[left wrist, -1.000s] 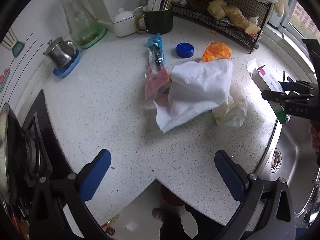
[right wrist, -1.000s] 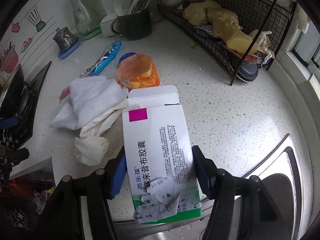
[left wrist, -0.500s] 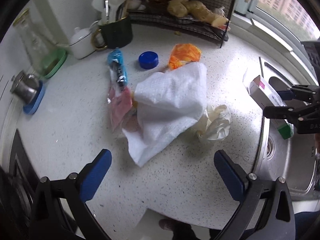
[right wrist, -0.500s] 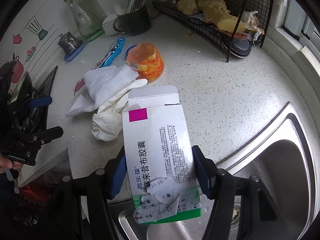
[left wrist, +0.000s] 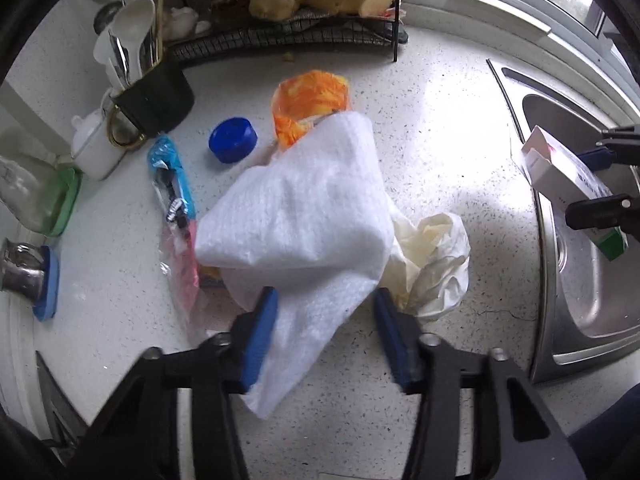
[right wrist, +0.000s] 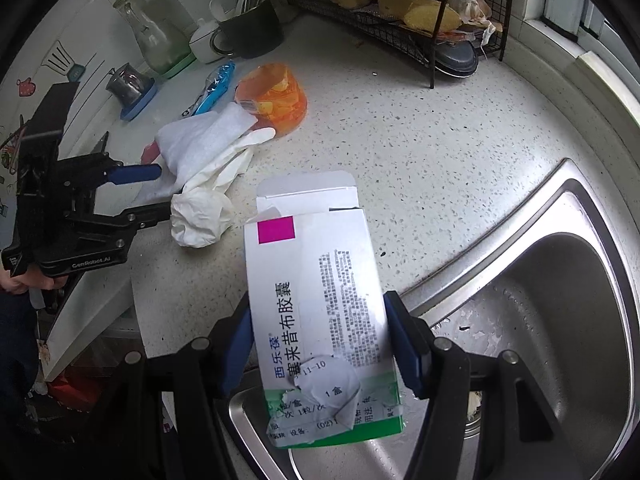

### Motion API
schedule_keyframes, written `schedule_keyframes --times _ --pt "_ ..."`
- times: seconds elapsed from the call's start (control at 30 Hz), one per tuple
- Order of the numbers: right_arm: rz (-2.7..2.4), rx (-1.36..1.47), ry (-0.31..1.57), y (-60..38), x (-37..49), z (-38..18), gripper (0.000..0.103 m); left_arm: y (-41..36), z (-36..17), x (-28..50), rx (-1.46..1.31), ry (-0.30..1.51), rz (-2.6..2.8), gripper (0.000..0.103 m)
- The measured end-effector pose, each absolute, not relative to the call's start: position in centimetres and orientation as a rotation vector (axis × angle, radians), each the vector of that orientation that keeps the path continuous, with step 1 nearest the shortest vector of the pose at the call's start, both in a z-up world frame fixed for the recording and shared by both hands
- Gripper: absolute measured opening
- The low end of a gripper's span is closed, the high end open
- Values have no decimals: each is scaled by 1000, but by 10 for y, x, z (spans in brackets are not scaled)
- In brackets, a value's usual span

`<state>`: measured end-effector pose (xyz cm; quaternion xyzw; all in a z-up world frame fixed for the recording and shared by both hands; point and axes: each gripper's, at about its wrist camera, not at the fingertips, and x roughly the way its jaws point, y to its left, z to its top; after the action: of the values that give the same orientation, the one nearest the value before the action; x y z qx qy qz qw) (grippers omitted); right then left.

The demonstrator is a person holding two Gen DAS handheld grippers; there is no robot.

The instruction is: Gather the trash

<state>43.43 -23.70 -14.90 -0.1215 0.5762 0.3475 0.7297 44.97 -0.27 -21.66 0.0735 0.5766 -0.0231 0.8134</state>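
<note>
Left gripper (left wrist: pixel 324 332) jaws closing round paper towel (left wrist: pixel 304 216) near counter's (left wrist: pixel 440 128) front edge, not yet pinching | right gripper (right wrist: pixel 320 344) clamps medicine box (right wrist: pixel 316 280) over sink (right wrist: pixel 560 280), keeping it clear.

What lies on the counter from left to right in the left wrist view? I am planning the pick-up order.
Steel pot → blue wrapper → blue cap → white paper towel → crumpled glove → medicine box, held over the sink.

My left tool (left wrist: pixel 326 330) points steeply down, its jaws just closing in, a white paper towel (left wrist: pixel 304 216) between them, not yet pinched. My right tool (right wrist: pixel 318 346) also points down, clamped on a medicine box (right wrist: pixel 316 300).
</note>
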Motion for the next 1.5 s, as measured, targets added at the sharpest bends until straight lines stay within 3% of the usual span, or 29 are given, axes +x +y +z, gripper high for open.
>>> schedule_keyframes --times 0.1,0.2,0.3,0.83,1.3,1.5 --pt "765 -250 1273 -238 435 -149 59 0 -218 453 122 1242 -54 27" --pt "770 -244 1279 -239 435 -150 59 1 -216 454 93 1242 -58 9" --pt "773 -241 1278 -238 435 -150 59 6 -209 453 34 1228 -59 6" --pt "820 -226 1221 -209 414 -122 59 10 -146 402 -76 1078 -32 5" --pt "798 -199 1230 -216 397 -122 59 -7 -178 434 -18 1175 -105 6" --pt "775 -188 1235 -223 400 -123 59 -1 -177 433 -40 1181 -121 13"
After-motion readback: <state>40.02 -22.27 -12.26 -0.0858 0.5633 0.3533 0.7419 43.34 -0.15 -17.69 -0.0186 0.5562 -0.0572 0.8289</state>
